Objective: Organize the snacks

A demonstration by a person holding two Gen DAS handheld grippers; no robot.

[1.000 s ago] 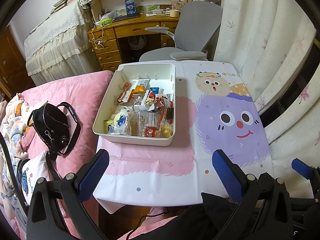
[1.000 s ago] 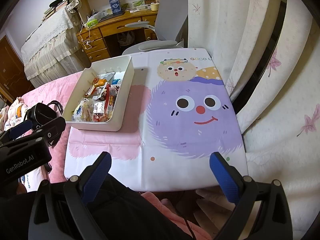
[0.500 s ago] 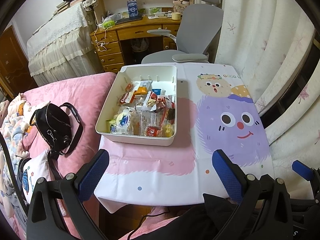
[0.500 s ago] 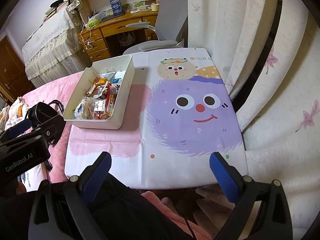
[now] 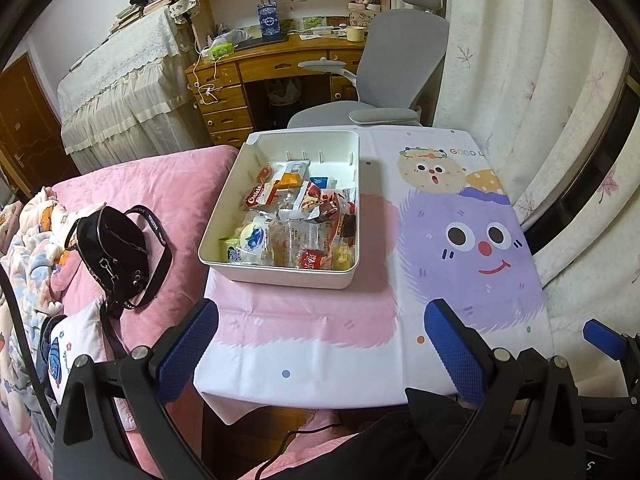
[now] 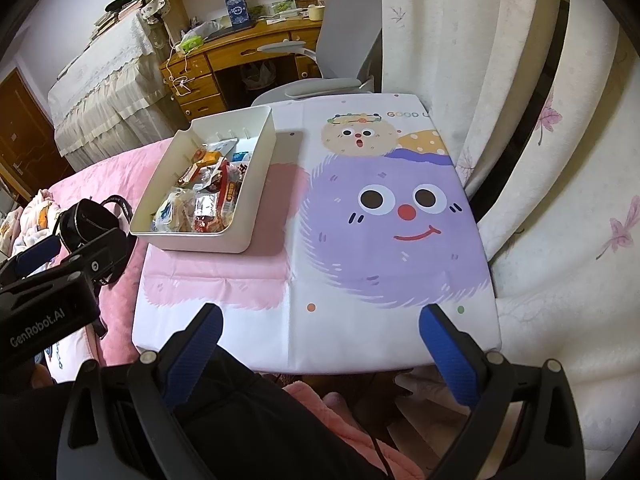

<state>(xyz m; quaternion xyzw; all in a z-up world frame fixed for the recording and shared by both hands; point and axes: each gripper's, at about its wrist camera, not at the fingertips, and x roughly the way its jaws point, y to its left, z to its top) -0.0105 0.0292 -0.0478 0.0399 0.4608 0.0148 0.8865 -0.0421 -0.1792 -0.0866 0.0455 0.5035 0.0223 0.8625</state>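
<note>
Snacks (image 5: pixel 294 220) lie heaped in a white bin (image 5: pixel 280 276) at far left of the table, left gripper (image 5: pixel 320 344) and right gripper (image 6: pixel 318 340) spread empty near its edge, fitting either sorting ahead or snacks all gathered

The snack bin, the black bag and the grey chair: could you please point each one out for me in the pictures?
snack bin (image 5: pixel 280 274), left wrist view, on its near outer wall.
black bag (image 5: pixel 110 246), left wrist view, on the middle of its body.
grey chair (image 5: pixel 404 46), left wrist view, on the backrest.
</note>
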